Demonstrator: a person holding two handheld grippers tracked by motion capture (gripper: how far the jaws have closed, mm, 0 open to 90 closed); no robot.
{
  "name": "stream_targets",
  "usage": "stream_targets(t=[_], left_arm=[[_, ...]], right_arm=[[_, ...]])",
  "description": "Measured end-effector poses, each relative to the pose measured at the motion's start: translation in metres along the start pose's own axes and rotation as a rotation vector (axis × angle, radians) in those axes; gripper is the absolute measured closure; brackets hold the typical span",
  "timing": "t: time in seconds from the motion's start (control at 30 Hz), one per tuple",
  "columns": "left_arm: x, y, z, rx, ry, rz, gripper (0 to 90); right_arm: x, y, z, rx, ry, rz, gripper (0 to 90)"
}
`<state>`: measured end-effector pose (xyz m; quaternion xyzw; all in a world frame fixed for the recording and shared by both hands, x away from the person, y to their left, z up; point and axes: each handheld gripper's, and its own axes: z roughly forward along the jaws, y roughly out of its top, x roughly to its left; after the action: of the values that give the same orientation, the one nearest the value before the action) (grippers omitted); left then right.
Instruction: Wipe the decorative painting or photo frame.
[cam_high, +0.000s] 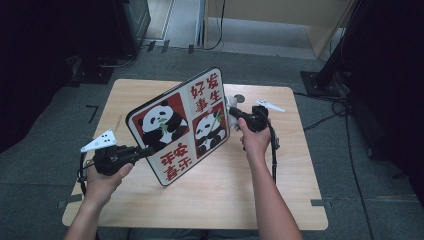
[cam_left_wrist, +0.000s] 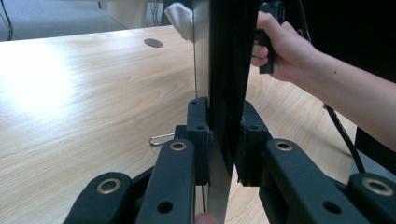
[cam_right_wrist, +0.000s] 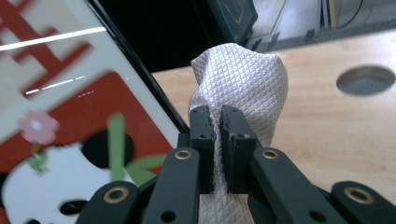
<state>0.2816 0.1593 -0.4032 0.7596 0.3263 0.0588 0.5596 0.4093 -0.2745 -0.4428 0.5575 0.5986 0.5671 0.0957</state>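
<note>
My left gripper (cam_high: 146, 150) clamps the lower-left edge of the panda board (cam_high: 181, 125), held tilted at frame centre above the table (cam_high: 280, 190) and lettered 好发事生 in red, while my right gripper (cam_right_wrist: 218, 122) pinches a white cloth (cam_right_wrist: 243, 79) beside its right edge.

I see the board (cam_high: 182, 125) in white with a black edge, carrying two red squares with black-and-white pandas holding green sprigs, plus red characters. The cloth (cam_right_wrist: 243, 81) is white with a fine diamond weave. The table (cam_high: 280, 175) is pale wood grain.
</note>
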Motion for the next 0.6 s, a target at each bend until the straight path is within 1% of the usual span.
stream_targets(t=[0.13,0.2,0.27,0.37,0.53,0.6], left_arm=[[-0.001,0.0,0.0,0.0,0.003,0.003,79.6],[-0.001,0.0,0.0,-0.002,0.004,0.004,79.6],[-0.001,0.0,0.0,-0.002,0.005,0.012,79.6],[-0.001,0.0,0.0,-0.003,0.005,0.012,79.6],[-0.001,0.0,0.0,0.0,0.005,0.015,79.6],[-0.001,0.0,0.0,0.0,0.005,0.015,79.6]], right_arm=[[0.01,0.01,-0.001,-0.034,0.002,-0.033,84.4],[0.016,0.016,-0.001,-0.058,0.002,-0.059,84.4],[0.022,0.021,-0.002,-0.076,-0.002,-0.089,84.4],[0.031,0.03,-0.002,-0.1,-0.011,-0.143,84.3],[0.04,0.042,0.0,-0.121,-0.01,-0.217,84.3],[0.043,0.047,0.0,-0.13,-0.006,-0.239,84.3]])
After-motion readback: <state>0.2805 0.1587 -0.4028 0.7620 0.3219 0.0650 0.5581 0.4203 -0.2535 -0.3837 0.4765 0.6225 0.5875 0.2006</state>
